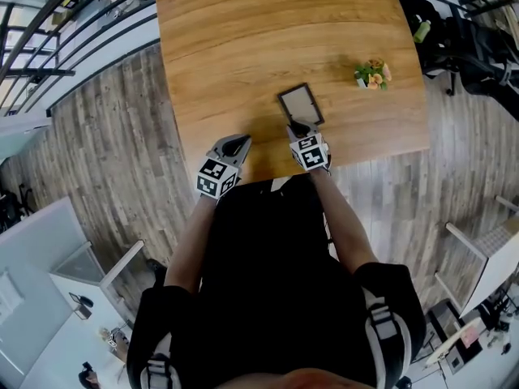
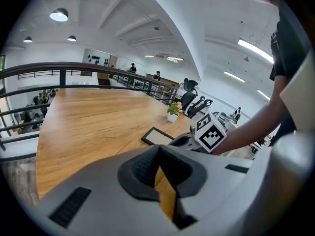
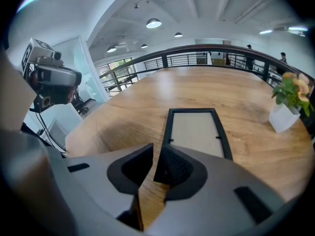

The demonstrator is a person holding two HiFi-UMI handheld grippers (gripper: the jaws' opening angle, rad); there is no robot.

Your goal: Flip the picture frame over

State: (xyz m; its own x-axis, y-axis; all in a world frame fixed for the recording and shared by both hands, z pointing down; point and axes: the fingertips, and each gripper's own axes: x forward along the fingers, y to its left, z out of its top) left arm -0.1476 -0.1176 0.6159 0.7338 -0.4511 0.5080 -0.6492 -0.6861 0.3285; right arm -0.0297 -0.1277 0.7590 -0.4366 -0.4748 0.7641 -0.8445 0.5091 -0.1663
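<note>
A black picture frame [image 1: 301,104] lies flat on the wooden table [image 1: 243,31], near its front edge. Its beige panel with two small clips [image 3: 196,132] faces up. My right gripper [image 1: 298,126] points down at the frame's near edge. Its jaws [image 3: 156,151] stand slightly apart with nothing between them, open, just short of the frame's near left corner. My left gripper [image 1: 238,143] hovers over bare wood to the left of the frame, shut and empty [image 2: 158,151]. The frame [image 2: 157,136] shows ahead and to the right in the left gripper view, beside the right gripper [image 2: 183,141].
A small potted plant [image 1: 372,74] in a white pot [image 3: 284,116] stands right of the frame. The table's front edge runs just under both grippers. Dark railings [image 1: 73,23] and office chairs [image 1: 478,47] surround the table.
</note>
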